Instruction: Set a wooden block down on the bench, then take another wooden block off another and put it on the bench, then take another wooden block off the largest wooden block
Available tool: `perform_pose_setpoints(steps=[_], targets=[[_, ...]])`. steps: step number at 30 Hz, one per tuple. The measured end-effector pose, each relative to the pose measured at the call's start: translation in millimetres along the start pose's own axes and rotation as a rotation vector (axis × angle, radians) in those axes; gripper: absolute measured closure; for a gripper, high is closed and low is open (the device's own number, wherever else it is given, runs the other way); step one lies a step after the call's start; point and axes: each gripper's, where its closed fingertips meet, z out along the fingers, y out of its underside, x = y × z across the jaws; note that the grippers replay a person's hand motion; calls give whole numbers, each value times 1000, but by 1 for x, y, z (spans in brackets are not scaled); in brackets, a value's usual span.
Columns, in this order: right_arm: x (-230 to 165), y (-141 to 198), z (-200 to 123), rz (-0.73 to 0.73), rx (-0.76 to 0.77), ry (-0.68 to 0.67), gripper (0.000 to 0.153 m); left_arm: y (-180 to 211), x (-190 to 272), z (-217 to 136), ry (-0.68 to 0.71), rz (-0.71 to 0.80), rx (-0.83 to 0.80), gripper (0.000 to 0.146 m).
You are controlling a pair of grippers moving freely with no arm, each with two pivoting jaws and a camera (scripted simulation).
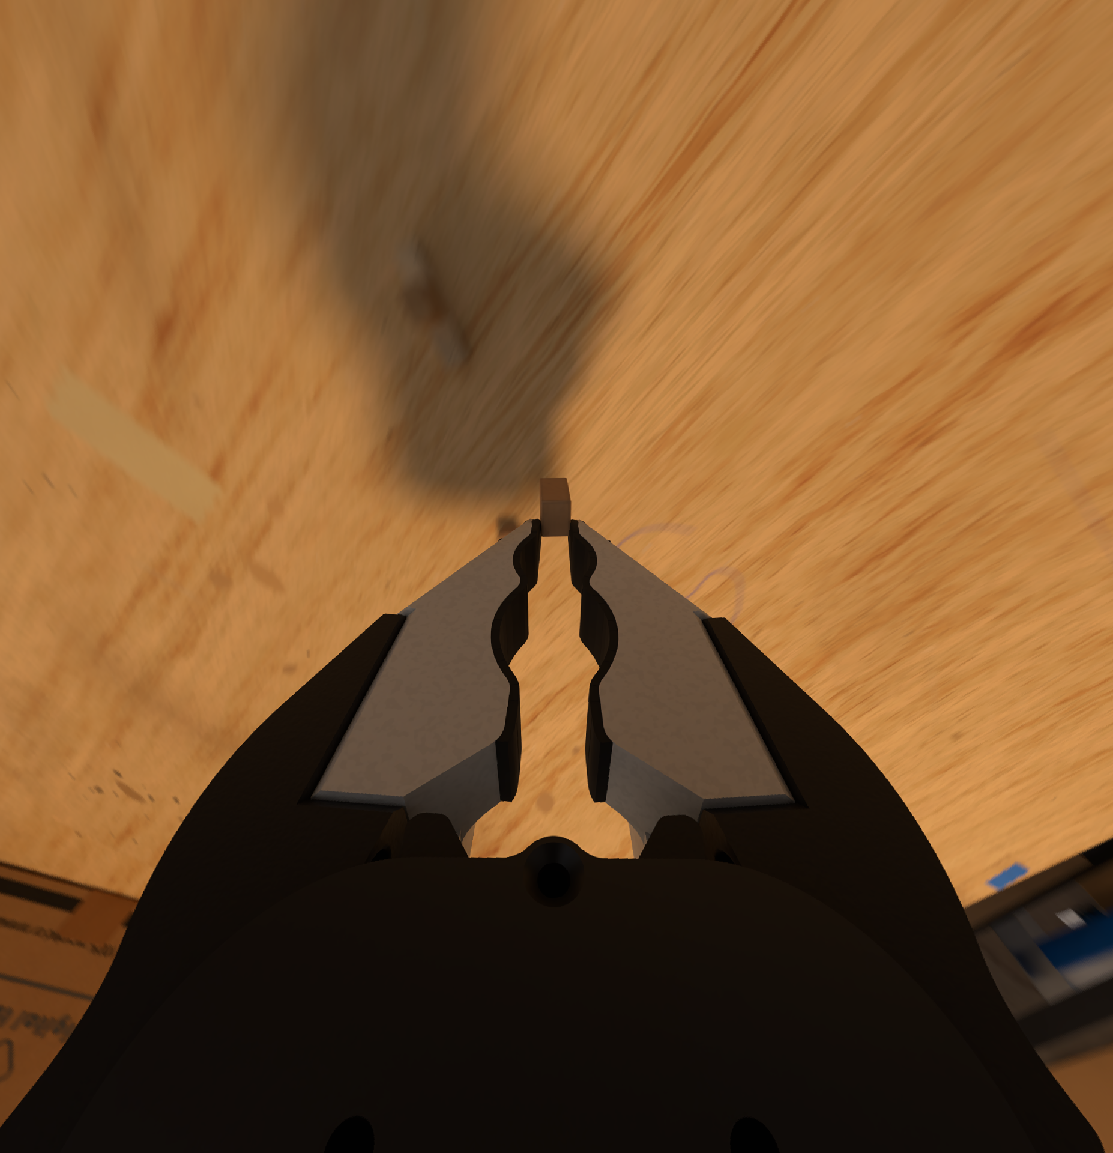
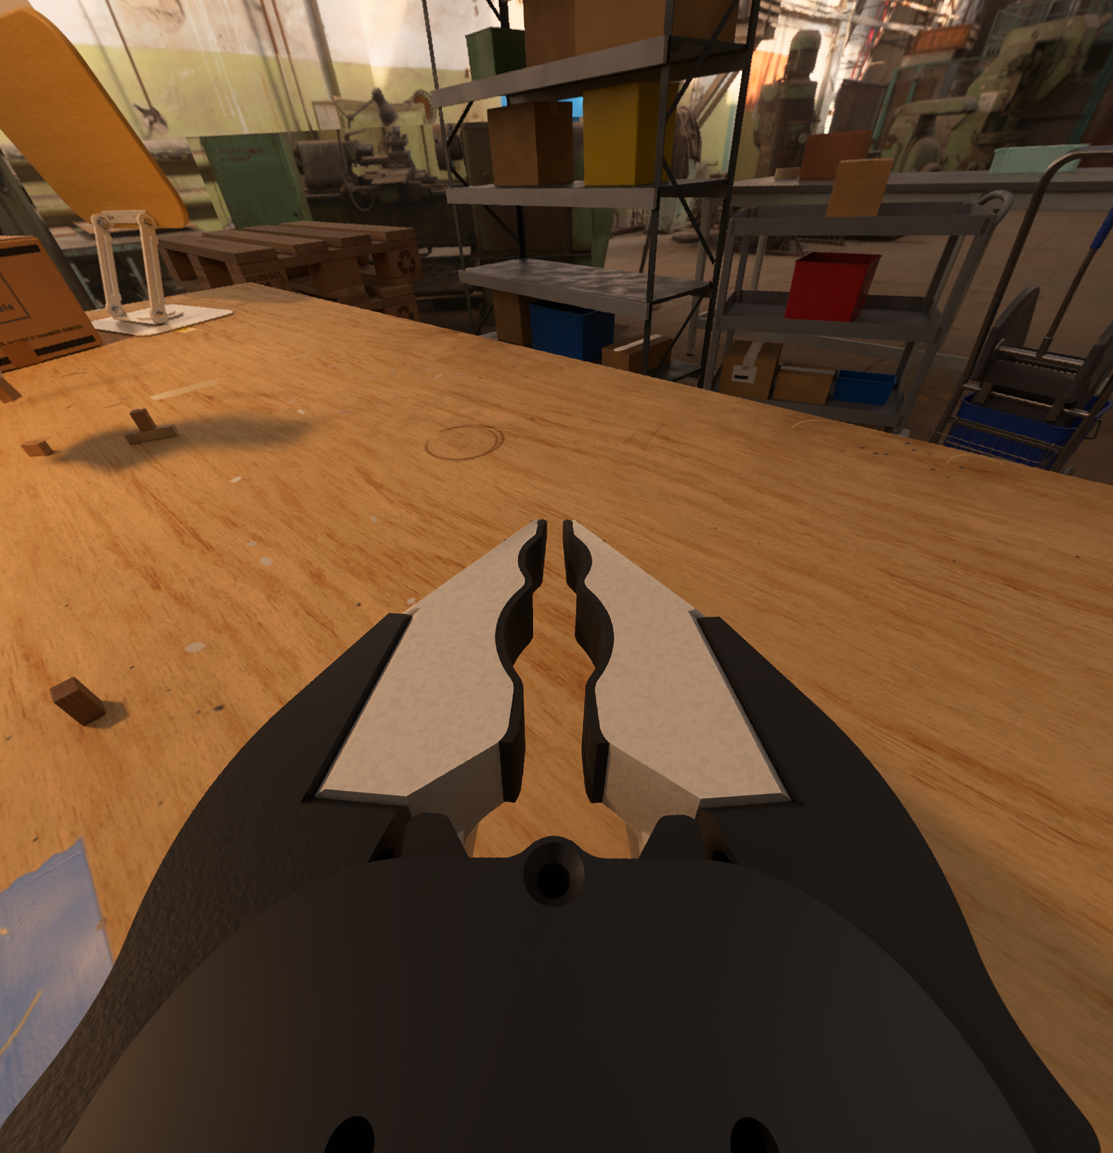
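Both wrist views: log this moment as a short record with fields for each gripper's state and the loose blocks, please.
left gripper: shut on a small wooden block, over the bench
right gripper: nearly closed, holds nothing
stacked pair: upright block on flat block
loose blocks: dark block; far block
left view: background blurred

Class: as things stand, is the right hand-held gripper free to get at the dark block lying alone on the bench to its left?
Probably yes: right hand-held gripper holds nothing, and bare bench surrounds the dark block.
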Motion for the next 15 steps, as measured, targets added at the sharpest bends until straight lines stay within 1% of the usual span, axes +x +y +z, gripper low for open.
perform_pose_setpoints(steps=[3,5,7,9,12,15], targets=[[-2,-2,-1,1,10,-13,148,-58,48,-21,-29,115,128,138],[-4,-4,-2,-3,17,-22,148,-96,89,-17,-5,215,181,138],[-5,-6,-4,-10,27,-27,148,-130,128,1,47,297,202,138],[-6,-8,-7,-17,35,-27,149,-159,159,26,104,355,211,138],[-9,-8,-9,-13,41,-32,149,-192,185,61,132,394,198,138],[-14,-7,-10,-24,37,-52,150,-213,201,77,167,407,215,138]])
